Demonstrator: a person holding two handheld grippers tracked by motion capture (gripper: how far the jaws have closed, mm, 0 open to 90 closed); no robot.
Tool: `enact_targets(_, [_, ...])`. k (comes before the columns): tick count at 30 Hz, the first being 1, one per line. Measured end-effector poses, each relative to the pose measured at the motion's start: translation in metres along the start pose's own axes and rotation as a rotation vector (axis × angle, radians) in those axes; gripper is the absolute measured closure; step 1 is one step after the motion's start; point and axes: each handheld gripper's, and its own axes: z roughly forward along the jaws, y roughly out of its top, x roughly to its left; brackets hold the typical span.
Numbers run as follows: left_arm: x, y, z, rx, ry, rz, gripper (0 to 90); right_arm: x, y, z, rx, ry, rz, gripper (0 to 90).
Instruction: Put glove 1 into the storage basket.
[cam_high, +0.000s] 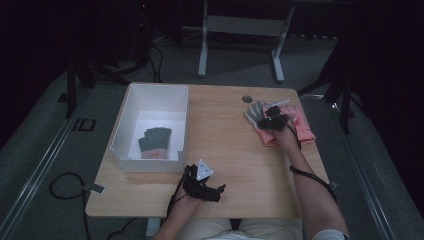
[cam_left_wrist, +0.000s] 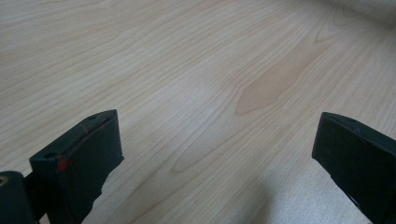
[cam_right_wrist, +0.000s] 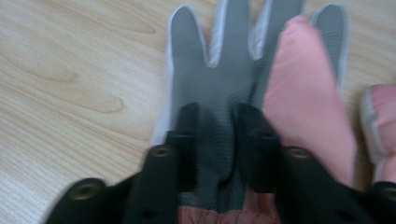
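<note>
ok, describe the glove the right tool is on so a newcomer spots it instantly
Start at the wooden table and go to its far right corner, opposite the white bin. There the right tool straddles a glove with a grey textured palm, white-edged fingers spread, lying on plain pink gloves.

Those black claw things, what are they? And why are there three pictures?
They are grippers: hand-held tongs with two black jaws. A person holds one in each hand. One picture comes from a camera above the wooden table. The other two come from small cameras riding on each gripper, looking along its jaws. The left gripper rests over bare wood, its jaws wide apart, holding nothing. The right gripper has reached a grey glove that lies on pink gloves, and its jaws pinch a fold of the grey palm. A white box stands on the table's left side with another grey glove inside.
</note>
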Motion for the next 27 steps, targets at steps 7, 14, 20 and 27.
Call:
enact_targets(7, [-0.003,0.000,0.001,-0.002,0.008,0.020,1.3,0.003,0.003,-0.004,0.013,-0.019,0.081,87.2])
enact_targets(14, [-0.004,0.000,0.002,0.011,0.004,0.033,1.3,0.017,0.003,-0.045,-0.084,0.008,0.217,87.6])
enact_targets(20, [-0.007,0.000,0.003,0.007,0.019,0.048,1.3,0.052,0.003,-0.102,-0.192,-0.007,0.258,87.6])
enact_targets(27, [-0.006,-0.001,0.000,-0.005,0.026,0.030,1.3,0.090,-0.010,-0.133,-0.225,-0.003,0.324,87.7])
